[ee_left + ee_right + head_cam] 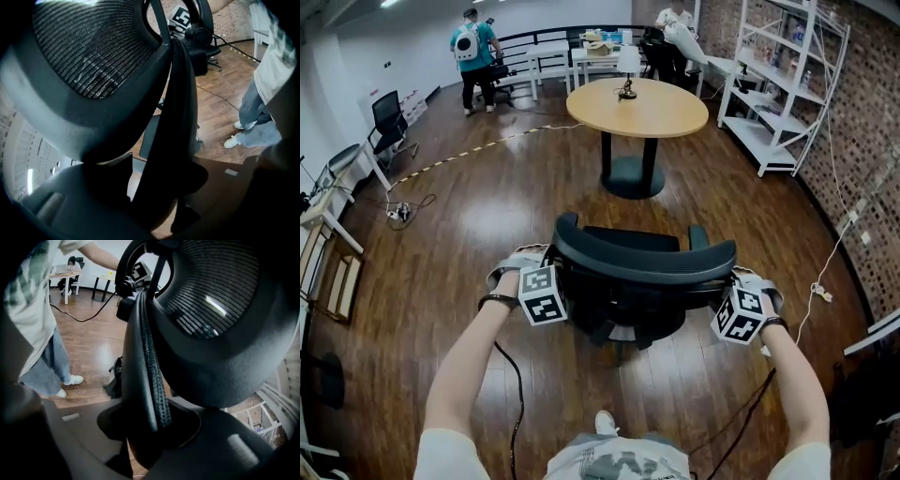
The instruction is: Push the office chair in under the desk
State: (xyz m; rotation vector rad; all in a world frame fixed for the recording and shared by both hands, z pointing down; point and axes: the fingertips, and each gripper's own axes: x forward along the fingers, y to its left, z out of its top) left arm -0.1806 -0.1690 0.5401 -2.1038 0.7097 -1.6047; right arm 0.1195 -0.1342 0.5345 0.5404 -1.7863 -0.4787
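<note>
A black mesh-backed office chair (642, 258) stands in front of me with its back towards me. It faces a round wooden desk (637, 108) on a black pedestal, about a chair's length away. My left gripper (555, 274) clamps the left edge of the backrest, and my right gripper (729, 289) clamps the right edge. In the left gripper view the backrest rim (176, 108) runs down between the jaws of that gripper (168, 187). In the right gripper view the ribbed backrest rim (150, 362) sits pinched in the right gripper (150, 427).
A small lamp (627, 70) stands on the desk. White shelving (778, 84) lines the brick wall at right. A person with a backpack (475, 52) stands far left, near another chair (389, 117). A power strip (397, 214) and cables lie on the wooden floor.
</note>
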